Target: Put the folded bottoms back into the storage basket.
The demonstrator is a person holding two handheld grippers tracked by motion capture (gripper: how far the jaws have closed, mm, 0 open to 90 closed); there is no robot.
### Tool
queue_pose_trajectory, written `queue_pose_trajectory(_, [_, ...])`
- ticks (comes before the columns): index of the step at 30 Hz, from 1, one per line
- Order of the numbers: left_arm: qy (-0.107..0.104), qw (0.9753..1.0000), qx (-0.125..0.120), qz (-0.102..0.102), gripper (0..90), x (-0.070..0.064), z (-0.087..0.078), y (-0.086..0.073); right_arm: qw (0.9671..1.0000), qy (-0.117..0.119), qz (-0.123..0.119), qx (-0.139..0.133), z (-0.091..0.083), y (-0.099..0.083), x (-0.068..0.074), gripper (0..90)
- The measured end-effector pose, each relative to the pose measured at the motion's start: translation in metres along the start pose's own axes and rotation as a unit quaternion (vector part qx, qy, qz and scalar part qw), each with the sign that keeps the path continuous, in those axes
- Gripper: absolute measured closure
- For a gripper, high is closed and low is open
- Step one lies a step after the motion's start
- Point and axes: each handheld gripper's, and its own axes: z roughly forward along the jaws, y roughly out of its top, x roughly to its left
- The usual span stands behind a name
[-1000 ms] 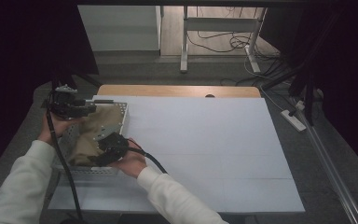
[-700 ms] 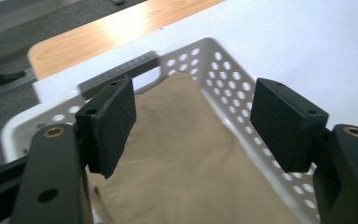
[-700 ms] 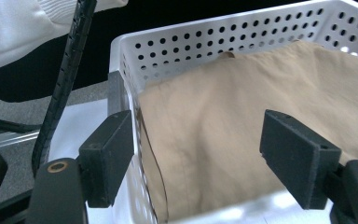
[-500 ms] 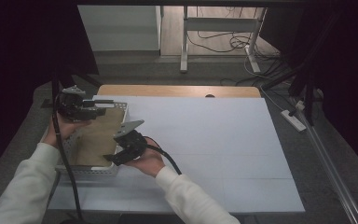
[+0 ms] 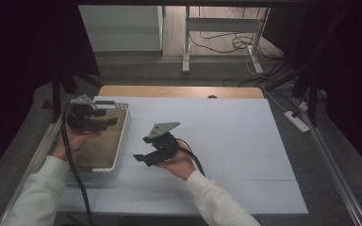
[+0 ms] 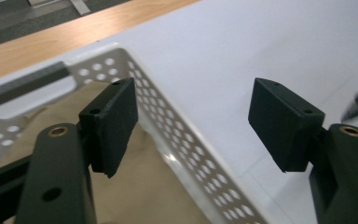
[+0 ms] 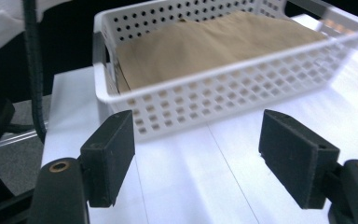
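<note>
A white perforated basket (image 5: pixel 122 141) stands at the table's left side, and a brown cloth (image 5: pixel 99 143) lies flat inside it. My left gripper (image 5: pixel 107 119) is held over the basket's far end, open and empty. In the left gripper view its jaws (image 6: pixel 191 119) straddle the basket's rim (image 6: pixel 177 135) above the brown cloth (image 6: pixel 135 186). My right gripper (image 5: pixel 143 159) is held just right of the basket above the table, open and empty. In the right gripper view, open jaws (image 7: pixel 196 158) point at the basket's side wall (image 7: pixel 214 107) and the cloth (image 7: pixel 209 42).
White paper (image 5: pixel 235 141) covers the table to the right of the basket. A wooden edge (image 5: pixel 179 92) runs along the far side. A power strip (image 5: pixel 298 121) lies off the table's right edge. A black cable (image 5: pixel 73 165) trails from the left gripper.
Both grippers have left the basket. The right one moved right, off the cloth and over the bare table. The left one lifted toward the far end. The cloth now lies flat.
</note>
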Motion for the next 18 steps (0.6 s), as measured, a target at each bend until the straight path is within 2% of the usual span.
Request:
queue_pose_trajectory(1, [-0.001, 1.0, 0.001, 0.004, 30.9, -0.01, 0.0, -0.002, 1.0, -0.007, 0.002, 0.0, -0.011, -0.006, -0.004, 26.4])
queue_pose_trajectory(2, [-0.001, 1.0, 0.001, 0.004, 30.9, -0.01, 0.0, -0.002, 1.0, -0.007, 0.002, 0.0, -0.011, -0.006, -0.004, 26.4])
queue_pose_trajectory(3, [-0.002, 1.0, 0.001, 0.007, 30.8, -0.015, -0.001, -0.003, 0.9999, -0.015, 0.005, -0.003, -0.023, -0.013, -0.007, 26.4])
queue_pose_trajectory(4, [-0.002, 0.9999, 0.001, 0.01, 30.8, -0.02, -0.001, -0.004, 0.9999, -0.015, 0.005, -0.003, -0.023, -0.013, -0.007, 26.4])
queue_pose_trajectory(5, [-0.011, 0.9999, -0.004, 0.011, 30.8, -0.031, -0.002, -0.008, 0.9997, -0.022, 0.009, -0.004, -0.035, -0.018, -0.009, 26.4])
queue_pose_trajectory(6, [-0.011, 0.9999, -0.004, 0.011, 30.7, -0.031, -0.002, -0.008, 0.9997, -0.022, 0.009, -0.004, -0.035, -0.018, -0.009, 26.4])
queue_pose_trajectory(12, [-0.021, 0.9993, -0.001, 0.03, 29.8, -0.06, -0.003, -0.021, 0.9987, -0.05, 0.015, -0.004, -0.075, -0.041, -0.014, 26.4])
queue_pose_trajectory(14, [-0.023, 0.9992, -0.001, 0.032, 29.3, -0.067, -0.002, -0.025, 0.9976, -0.066, 0.023, -0.002, -0.094, -0.053, -0.019, 26.4])
queue_pose_trajectory(18, [-0.021, 0.9993, -0.001, 0.03, 28.8, -0.077, -0.001, -0.033, 0.9964, -0.08, 0.029, 0.001, -0.112, -0.064, -0.022, 26.4])
